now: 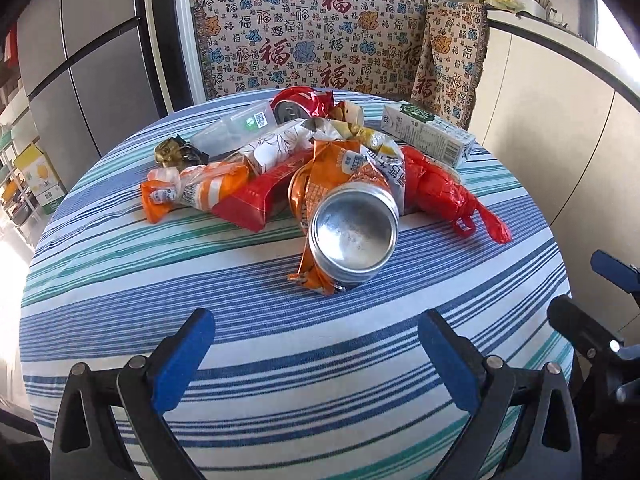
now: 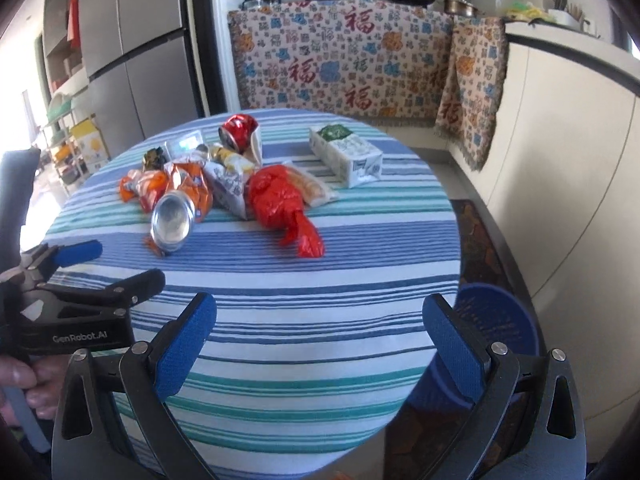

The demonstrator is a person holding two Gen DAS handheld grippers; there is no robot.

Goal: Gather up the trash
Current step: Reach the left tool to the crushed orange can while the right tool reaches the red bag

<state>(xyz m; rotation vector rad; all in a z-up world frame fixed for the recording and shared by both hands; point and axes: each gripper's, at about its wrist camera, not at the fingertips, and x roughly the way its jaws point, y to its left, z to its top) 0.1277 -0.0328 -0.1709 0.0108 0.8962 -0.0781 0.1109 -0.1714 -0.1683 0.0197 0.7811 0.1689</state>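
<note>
1. Blue, teal and white stripes cover the round surface, and the trash lies heaped on its far half.
2. A silver can lies on its side at the near edge of the heap, base toward the cameras, resting on an orange wrapper.
3. A red bag sits just right of the can, its knotted tail pointing toward the near edge.
4. A white carton lies behind the bag, apart from the heap's centre; a red can lies at the back.
5. A red packet and a clear box fill the heap's left side.
6. The left gripper hangs over the bare near stripes, fingers spread wide with nothing between them.
7. The right gripper hangs near the surface's right edge, fingers likewise spread and empty.
8. A blue bin stands on the floor beside the surface, below the right gripper.
</note>
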